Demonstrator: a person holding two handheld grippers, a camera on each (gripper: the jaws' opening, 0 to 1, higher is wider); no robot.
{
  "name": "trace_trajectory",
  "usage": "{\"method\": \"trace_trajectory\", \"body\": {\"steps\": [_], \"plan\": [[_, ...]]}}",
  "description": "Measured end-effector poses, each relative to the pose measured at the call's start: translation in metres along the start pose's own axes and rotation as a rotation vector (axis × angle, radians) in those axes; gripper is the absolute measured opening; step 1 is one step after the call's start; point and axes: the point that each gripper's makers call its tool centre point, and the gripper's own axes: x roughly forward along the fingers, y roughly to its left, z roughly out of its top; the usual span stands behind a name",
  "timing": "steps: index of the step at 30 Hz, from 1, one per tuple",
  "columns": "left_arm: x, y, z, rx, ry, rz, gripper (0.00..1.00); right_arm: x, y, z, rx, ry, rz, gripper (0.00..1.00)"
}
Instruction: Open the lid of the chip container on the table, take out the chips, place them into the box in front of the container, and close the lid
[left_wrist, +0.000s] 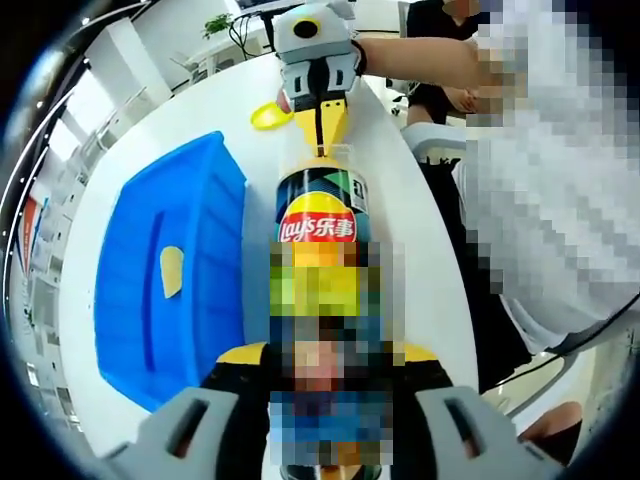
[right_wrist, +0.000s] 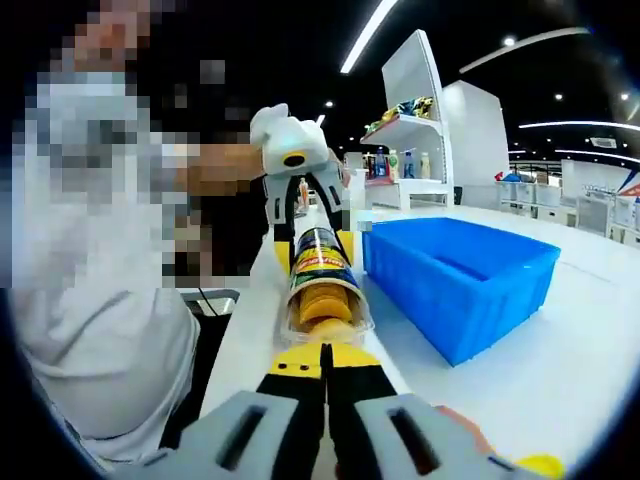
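A Lay's chip can (left_wrist: 318, 225) lies on its side on the white table, and my left gripper (left_wrist: 330, 400) is shut around its base. The can's open mouth (right_wrist: 325, 300) faces my right gripper (right_wrist: 325, 350) and shows stacked chips (right_wrist: 327, 312). The right gripper's yellow jaws are pressed together at the mouth, on the edge of the front chip. From the left gripper view the right gripper (left_wrist: 322, 140) sits at the can's far end. The yellow lid (left_wrist: 266, 116) lies on the table beside it. A blue box (left_wrist: 165, 280) holds one chip (left_wrist: 172, 271).
A person in a white shirt (left_wrist: 560, 200) stands along the table's edge (left_wrist: 440, 250). The blue box (right_wrist: 465, 275) lies to one side of the can. The yellow lid (right_wrist: 540, 465) rests near the right gripper. White shelving (right_wrist: 415, 110) stands behind.
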Motion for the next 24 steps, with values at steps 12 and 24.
{"method": "trace_trajectory", "body": {"steps": [12,24], "plan": [[-0.003,0.001,-0.006,0.000,0.010,-0.008,0.44,0.013,0.003,0.005,0.001,-0.003,0.021,0.01],[-0.003,0.003,-0.008,0.003,0.027,-0.004,0.44,0.028,0.005,0.006,-0.001,-0.005,0.039,0.01]]}}
